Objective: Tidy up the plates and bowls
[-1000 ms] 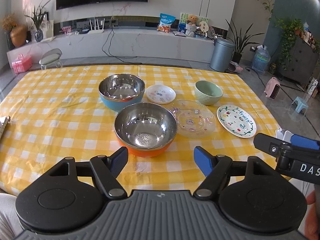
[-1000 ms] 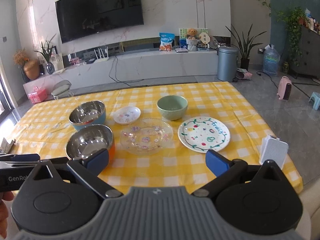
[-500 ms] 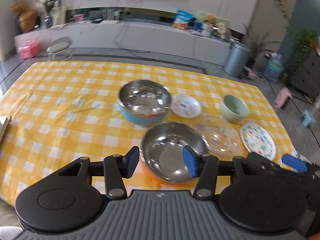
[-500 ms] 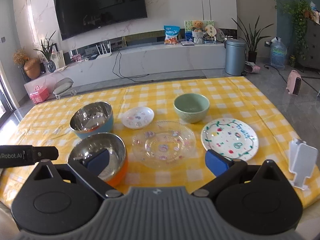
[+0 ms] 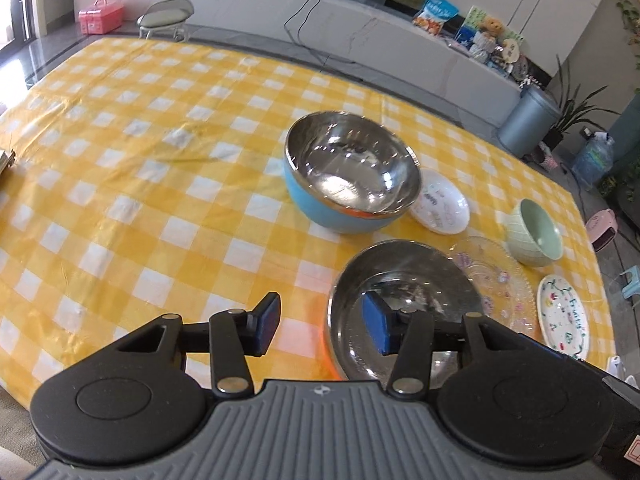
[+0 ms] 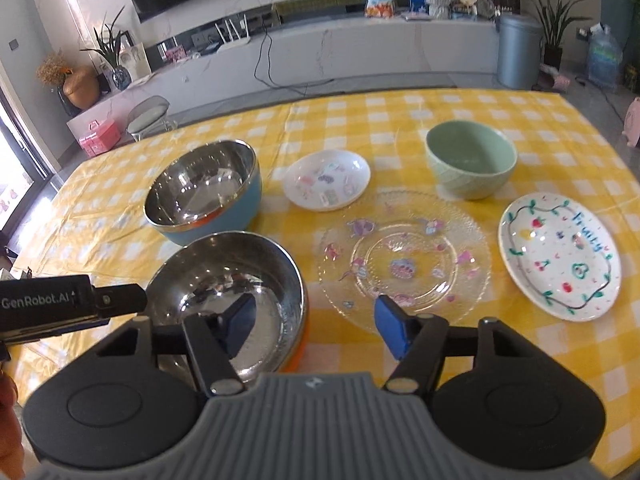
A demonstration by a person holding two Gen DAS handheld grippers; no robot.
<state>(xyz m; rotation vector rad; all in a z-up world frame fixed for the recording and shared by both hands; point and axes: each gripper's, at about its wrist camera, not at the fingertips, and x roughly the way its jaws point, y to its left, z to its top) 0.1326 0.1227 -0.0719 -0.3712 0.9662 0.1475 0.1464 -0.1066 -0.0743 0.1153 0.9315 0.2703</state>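
Note:
A steel bowl with an orange outside (image 5: 404,300) (image 6: 224,276) stands nearest on the yellow-checked table. My left gripper (image 5: 322,326) straddles its left rim, one pad inside and one outside. The jaws are closing and the pads are still clear of the rim. My right gripper (image 6: 316,324) straddles the right rim the same way, also closing and not touching. Behind stands a blue steel bowl (image 5: 352,168) (image 6: 204,196). A small white dish (image 6: 326,178), a clear glass plate (image 6: 404,252), a green bowl (image 6: 470,160) and a painted white plate (image 6: 558,248) lie to the right.
The tablecloth (image 5: 140,200) is bare to the left of the bowls. A small white object (image 5: 618,364) sits at the right table edge. Beyond the table are a stool (image 6: 146,114), a pink box (image 5: 100,14), a grey bin (image 6: 518,50) and a long TV bench.
Both grippers came forward and down from the near table edge to the orange bowl. Their jaws narrowed, and each now has the bowl's rim between its fingers.

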